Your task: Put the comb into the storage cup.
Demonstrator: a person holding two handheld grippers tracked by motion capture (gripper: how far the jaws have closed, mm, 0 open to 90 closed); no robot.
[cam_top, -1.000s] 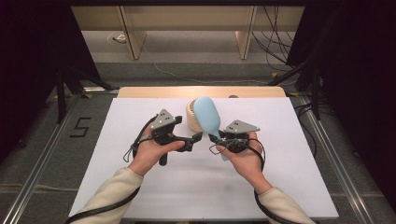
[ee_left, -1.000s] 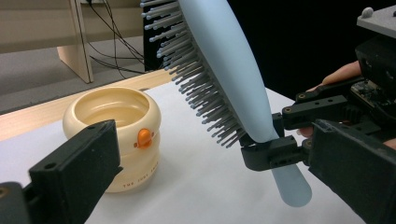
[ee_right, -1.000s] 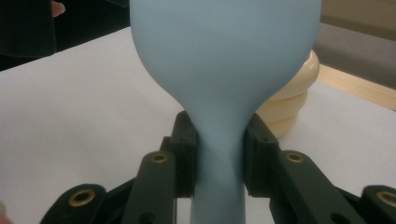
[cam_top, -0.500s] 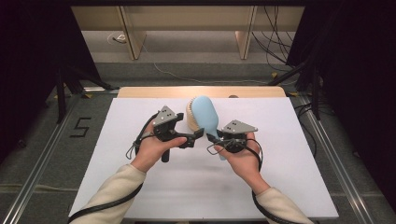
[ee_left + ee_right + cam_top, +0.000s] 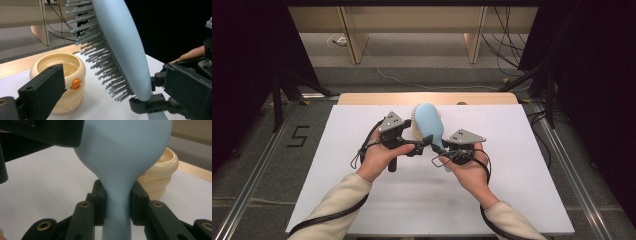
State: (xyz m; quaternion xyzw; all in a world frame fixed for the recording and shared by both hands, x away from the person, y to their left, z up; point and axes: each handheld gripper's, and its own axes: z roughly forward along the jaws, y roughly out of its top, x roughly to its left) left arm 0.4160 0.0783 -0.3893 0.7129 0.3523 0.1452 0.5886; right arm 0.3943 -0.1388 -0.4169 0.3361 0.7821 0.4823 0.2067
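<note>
The brush [image 5: 430, 125] is in the air over the middle of the desk [image 5: 532, 150], head up and away from you, bristles facing your left. Your right claw [image 5: 117, 206] is clamped on its narrow neck, one jaw on each side. Your left claw [image 5: 100, 92] is spread wide apart, with the head of the brush between its jaws; in the left gripper view the far jaw looks to touch the smooth back. Just behind the brush, a cream pot [image 5: 65, 77] with an orange duck mark stands on the desk.
</note>
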